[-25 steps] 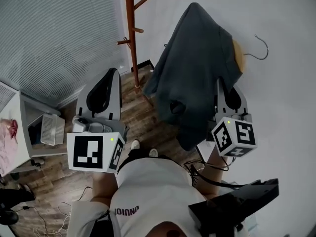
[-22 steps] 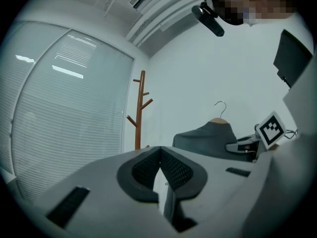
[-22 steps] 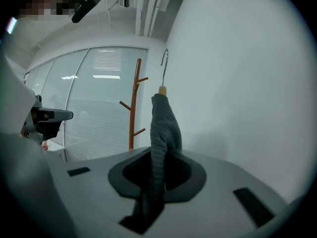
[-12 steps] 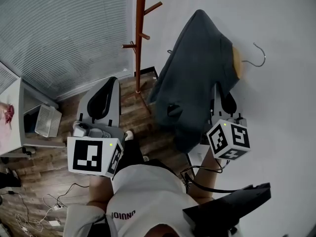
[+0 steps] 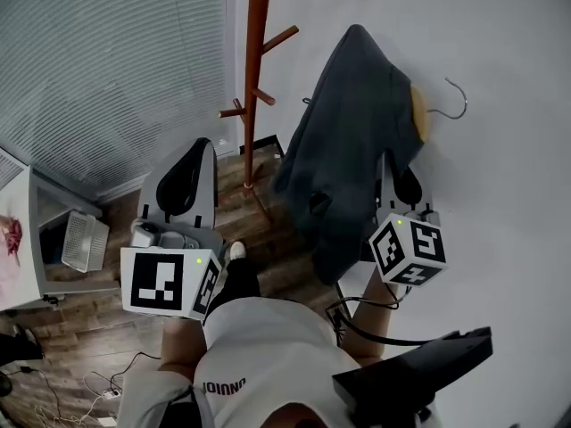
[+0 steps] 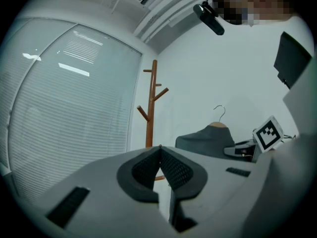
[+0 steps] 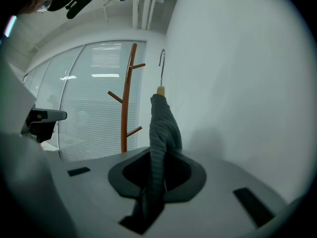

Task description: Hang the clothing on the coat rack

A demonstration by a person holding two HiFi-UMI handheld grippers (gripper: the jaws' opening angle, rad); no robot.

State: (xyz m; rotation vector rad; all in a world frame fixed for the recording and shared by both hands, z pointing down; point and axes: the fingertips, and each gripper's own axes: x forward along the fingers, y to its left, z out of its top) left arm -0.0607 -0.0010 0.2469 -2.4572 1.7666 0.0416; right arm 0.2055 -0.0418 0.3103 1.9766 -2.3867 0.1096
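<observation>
A dark grey garment (image 5: 348, 154) hangs on a wooden hanger (image 5: 420, 112) with a metal hook (image 5: 453, 103), held up in front of the white wall. My right gripper (image 5: 401, 182) is shut on the garment's cloth (image 7: 157, 148), which runs up between its jaws to the hook (image 7: 162, 66). The brown wooden coat rack (image 5: 257, 78) stands to the left of the garment, by the window; it also shows as coat rack (image 7: 127, 100) and coat rack (image 6: 151, 108). My left gripper (image 5: 184, 178) is lower left, its pads (image 6: 171, 168) closed together on nothing. The garment (image 6: 205, 140) shows right of the rack.
Window blinds (image 5: 107, 61) fill the left. A white shelf unit with a wire basket (image 5: 78, 239) stands at the lower left on the wood floor, with cables (image 5: 80, 386) near it. A black object (image 5: 415, 377) sits by the person's right side.
The coat rack has come closer and higher in the head view, and the person's feet have shifted forward. The right gripper still carries the garment; the left gripper stays shut and empty.
</observation>
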